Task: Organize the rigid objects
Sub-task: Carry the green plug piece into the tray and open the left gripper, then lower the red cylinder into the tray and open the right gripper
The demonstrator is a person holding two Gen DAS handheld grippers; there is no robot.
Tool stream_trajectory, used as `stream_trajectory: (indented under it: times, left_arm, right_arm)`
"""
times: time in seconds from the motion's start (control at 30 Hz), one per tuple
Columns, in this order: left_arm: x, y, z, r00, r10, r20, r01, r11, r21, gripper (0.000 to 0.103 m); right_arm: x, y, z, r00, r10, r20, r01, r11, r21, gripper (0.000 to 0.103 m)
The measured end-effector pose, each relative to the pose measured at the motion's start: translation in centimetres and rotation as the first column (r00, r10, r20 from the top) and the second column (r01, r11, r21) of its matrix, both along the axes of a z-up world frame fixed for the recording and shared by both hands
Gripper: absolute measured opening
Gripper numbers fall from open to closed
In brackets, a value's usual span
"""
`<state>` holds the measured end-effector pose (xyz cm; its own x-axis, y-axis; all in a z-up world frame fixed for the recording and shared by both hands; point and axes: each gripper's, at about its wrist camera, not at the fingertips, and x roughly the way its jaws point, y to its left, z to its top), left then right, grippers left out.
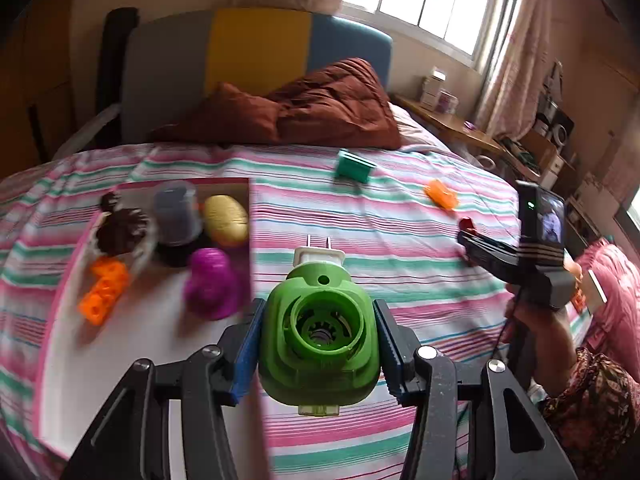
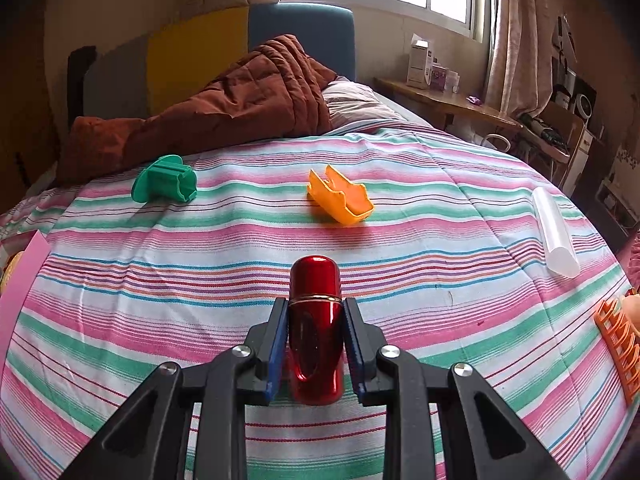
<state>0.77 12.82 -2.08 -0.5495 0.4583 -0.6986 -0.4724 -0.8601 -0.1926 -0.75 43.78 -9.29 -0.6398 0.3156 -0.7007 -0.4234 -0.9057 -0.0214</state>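
Note:
My left gripper [image 1: 318, 310] is shut on a green plug-in device [image 1: 318, 340] with a white two-pin plug at its far end, held just right of a pink-rimmed box [image 1: 249, 216]. In the box lie a brown pine cone [image 1: 122, 230], a clear cup [image 1: 176, 212], a gold egg [image 1: 226, 218], a purple piece [image 1: 212, 284] and orange blocks [image 1: 104, 286]. My right gripper [image 2: 315, 304] is shut on a shiny red capsule-shaped bottle [image 2: 315, 344] above the striped bedspread. That gripper also shows at the right of the left wrist view.
On the bedspread [image 2: 160, 280] lie a green flanged piece [image 2: 166, 184], an orange open clip [image 2: 340, 200], a clear tube [image 2: 556, 232] and an orange rack [image 2: 618, 340] at the right edge. A brown quilt [image 2: 224, 108] is heaped at the headboard. A wooden desk [image 2: 448, 100] stands on the right.

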Motion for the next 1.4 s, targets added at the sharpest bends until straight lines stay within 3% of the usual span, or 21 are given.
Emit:
stream_trajectory:
  times: [0.23,0.43,0.7,0.77,0.8,0.93,1.03,1.2,1.4]
  left_arm:
    - [-2.4,-6.6,-2.2,0.991,0.123,0.061,-0.122,0.992,-0.032,0.052]
    - [-4.3,-9.9,-4.6,0.978,0.179,0.107,-0.17,0.981,-0.091,0.052]
    - [-4.2,-12.5,-4.9,0.972,0.227,0.069,-0.216,0.966,-0.141,0.053]
    - [-4.0,-13.3,-4.6,0.967,0.25,0.053,-0.241,0.961,-0.135,0.058]
    - [-3.8,-13.7,-4.4,0.963,0.267,0.042,-0.26,0.956,-0.136,0.069]
    - [-2.4,-14.5,-3.3,0.957,0.29,0.016,-0.287,0.954,-0.079,0.084]
    - [-1.2,-14.6,-2.2,0.95,0.311,-0.023,-0.311,0.949,-0.042,0.09]
    - [-0.3,-14.3,-1.2,0.941,0.338,-0.024,-0.338,0.941,0.019,0.099]
    - [0.3,-13.6,-1.0,0.938,0.346,-0.02,-0.346,0.938,-0.009,0.101]
  right_arm:
    - [0.8,-0.3,0.7,0.999,0.011,-0.032,-0.011,1.0,-0.005,0.026]
    - [1.7,-1.1,1.3,0.998,0.023,-0.057,-0.023,1.0,0.011,0.026]
    - [2.1,-2.4,1.8,0.998,0.049,-0.044,-0.048,0.998,0.03,0.026]
    - [2.4,-2.9,2.0,0.997,0.059,-0.045,-0.058,0.998,0.023,0.026]
    - [2.6,-3.2,2.1,0.997,0.065,-0.046,-0.064,0.998,0.012,0.026]
    - [3.2,-5.3,2.5,0.993,0.11,-0.048,-0.112,0.993,-0.038,0.026]
    - [3.5,-7.3,3.0,0.986,0.156,-0.057,-0.161,0.982,-0.102,0.026]
    - [3.3,-11.3,3.9,0.964,0.258,-0.072,-0.267,0.939,-0.215,0.026]
    - [2.7,-16.4,4.5,0.917,0.388,-0.089,-0.396,0.863,-0.313,0.026]
